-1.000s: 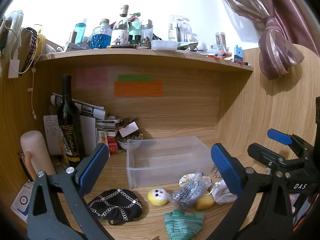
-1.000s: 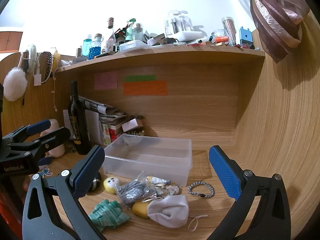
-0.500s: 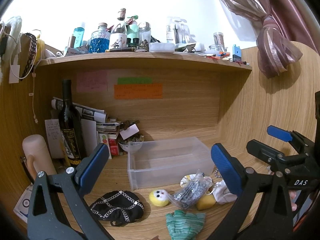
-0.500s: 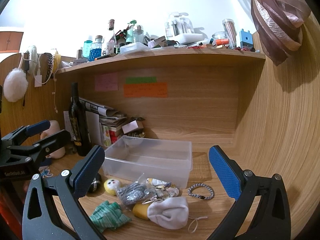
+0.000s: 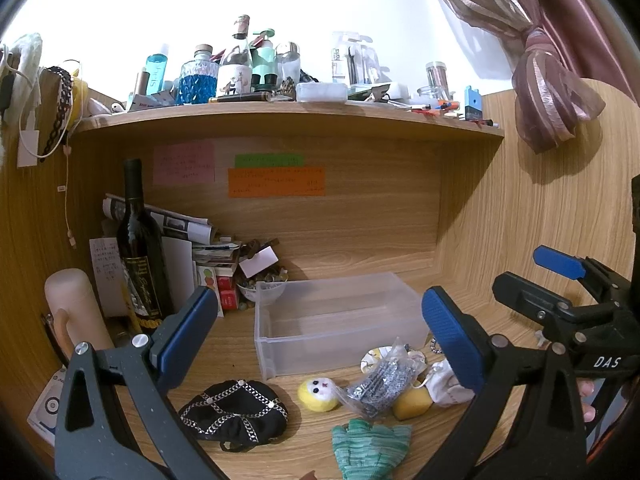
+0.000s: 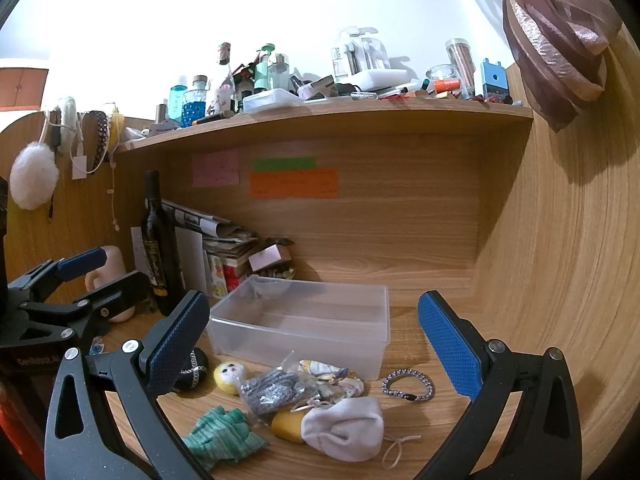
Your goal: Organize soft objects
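An empty clear plastic bin [image 5: 340, 320] [image 6: 304, 320] stands on the desk. In front of it lie soft things: a black chain-patterned pouch [image 5: 234, 408], a yellow face plush [image 5: 319, 394] [image 6: 228, 376], a green cloth [image 5: 370, 444] [image 6: 224, 434], a grey item in a clear bag [image 5: 380, 384] [image 6: 276, 392], a yellow sponge [image 5: 412, 404] [image 6: 286, 424] and a white pouch [image 6: 344, 426] [image 5: 446, 380]. My left gripper [image 5: 316, 332] and right gripper [image 6: 312, 332] are both open and empty, held above and short of the pile.
A dark wine bottle [image 5: 140, 252], papers and boxes [image 5: 208, 248] crowd the back left corner. A beaded bracelet [image 6: 408, 385] lies right of the pile. A cluttered shelf [image 5: 280, 110] hangs overhead. The wooden side wall [image 6: 560, 260] closes the right.
Both grippers have drifted only slightly; the view has tilted a little. Nothing on the desk moved.
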Motion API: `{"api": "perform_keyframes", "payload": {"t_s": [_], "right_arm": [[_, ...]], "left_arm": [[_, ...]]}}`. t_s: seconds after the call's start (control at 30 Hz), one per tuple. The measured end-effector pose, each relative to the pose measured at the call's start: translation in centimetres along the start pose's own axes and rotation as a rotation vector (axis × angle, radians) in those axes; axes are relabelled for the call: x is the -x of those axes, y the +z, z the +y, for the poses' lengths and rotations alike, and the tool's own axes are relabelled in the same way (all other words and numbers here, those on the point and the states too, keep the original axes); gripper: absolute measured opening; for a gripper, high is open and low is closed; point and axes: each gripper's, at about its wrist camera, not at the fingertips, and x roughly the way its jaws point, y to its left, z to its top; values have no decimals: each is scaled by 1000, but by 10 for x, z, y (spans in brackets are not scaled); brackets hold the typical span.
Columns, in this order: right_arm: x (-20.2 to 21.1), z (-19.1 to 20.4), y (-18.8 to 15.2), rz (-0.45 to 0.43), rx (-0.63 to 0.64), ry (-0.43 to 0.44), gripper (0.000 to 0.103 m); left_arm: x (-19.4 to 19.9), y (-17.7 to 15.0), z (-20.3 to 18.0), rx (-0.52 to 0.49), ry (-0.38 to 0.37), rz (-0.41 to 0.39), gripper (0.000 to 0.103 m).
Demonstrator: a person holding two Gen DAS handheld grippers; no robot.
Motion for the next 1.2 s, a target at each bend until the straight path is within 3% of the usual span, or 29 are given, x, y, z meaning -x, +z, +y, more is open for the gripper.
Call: {"api": "perform_keyframes", "payload": {"t_s": [0.53,0.7,0.83,0.97,1.1,1.2], "right_arm": [[-1,-3,-2,-4,9,-19,103],[-6,-6,-4,18,10,-4,103],[-13,-12,-8,41,3,2,103],[-20,-21,-16,76,-1,-20,101],[-31,-32,-29,149,3,-53,86],[-42,-40,-40,216,-1,-60,85]], "left_arm": [[-10,2,-4,13,-29,14,103],[-22,-2,5,55,-77,62,103],[-33,-10,14,65,-50,104,103],[-46,-24,28,67,-1,180,76],[-53,-41,45,83,35,244,73],[-59,-56,54,66,80,297,72]]}}
